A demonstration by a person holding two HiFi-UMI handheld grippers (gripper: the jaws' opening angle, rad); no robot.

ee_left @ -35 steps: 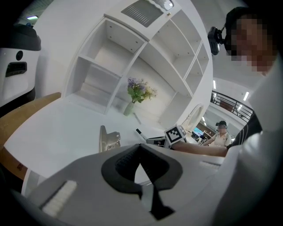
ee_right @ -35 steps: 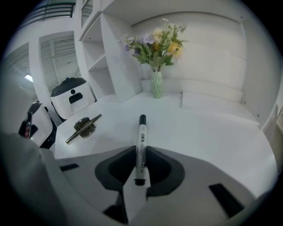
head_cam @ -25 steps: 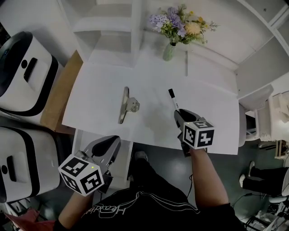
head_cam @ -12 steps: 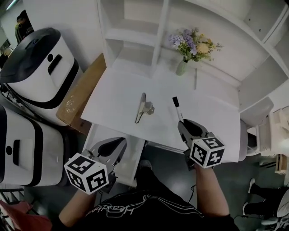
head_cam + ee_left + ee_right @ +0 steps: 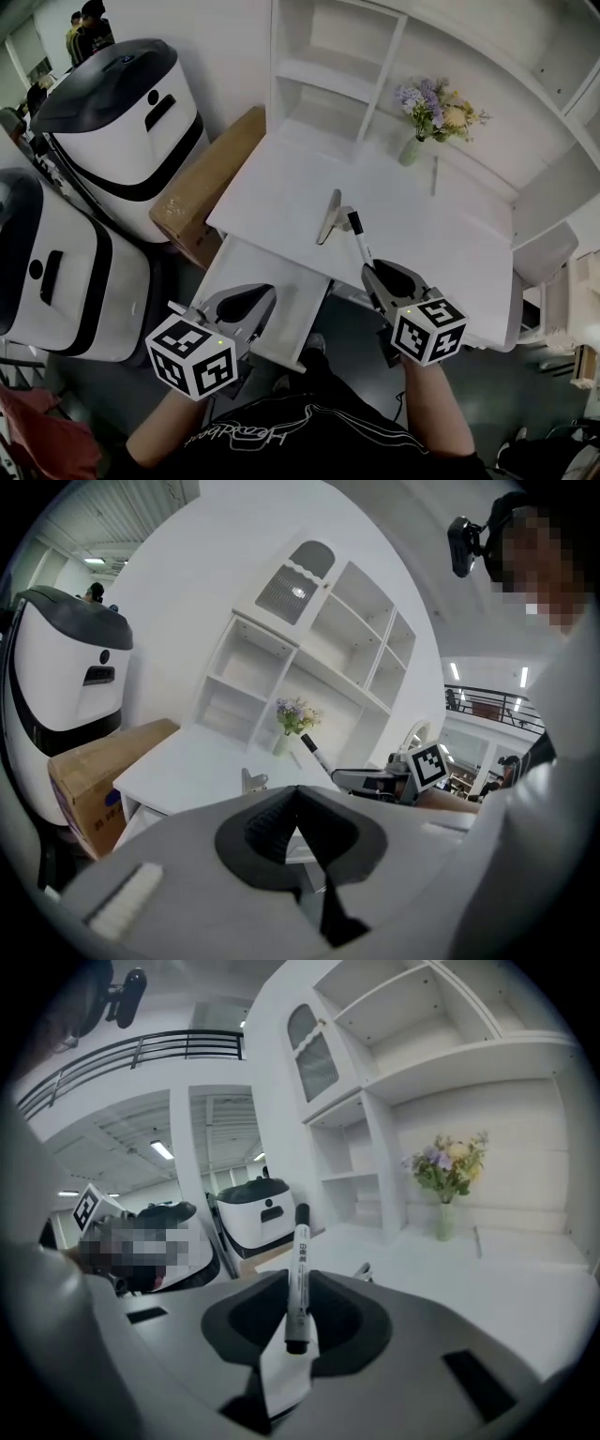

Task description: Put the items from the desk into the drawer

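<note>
A black-capped white marker (image 5: 358, 238) (image 5: 299, 1260) sticks out past the jaws of my right gripper (image 5: 382, 274) (image 5: 292, 1312), which is shut on its lower end. It hangs above the front edge of the white desk (image 5: 431, 248). A metal binder clip (image 5: 330, 217) (image 5: 251, 780) lies on the desk just left of the marker's tip. The drawer (image 5: 274, 277) stands pulled out under the desk's front left. My left gripper (image 5: 246, 302) (image 5: 298, 803) hovers over the drawer's near end, jaws together with nothing between them. The left gripper view shows the marker (image 5: 313, 752) too.
A vase of flowers (image 5: 413, 148) stands at the back of the desk under white shelves (image 5: 342, 56). A cardboard box (image 5: 211, 183) leans at the desk's left side. Two big white-and-black machines (image 5: 122, 122) (image 5: 47, 272) stand further left.
My right gripper has risen with the marker and drawn back to the desk's front edge. My left gripper has lifted beside the drawer. The head view has swung, showing more of the open drawer.
</note>
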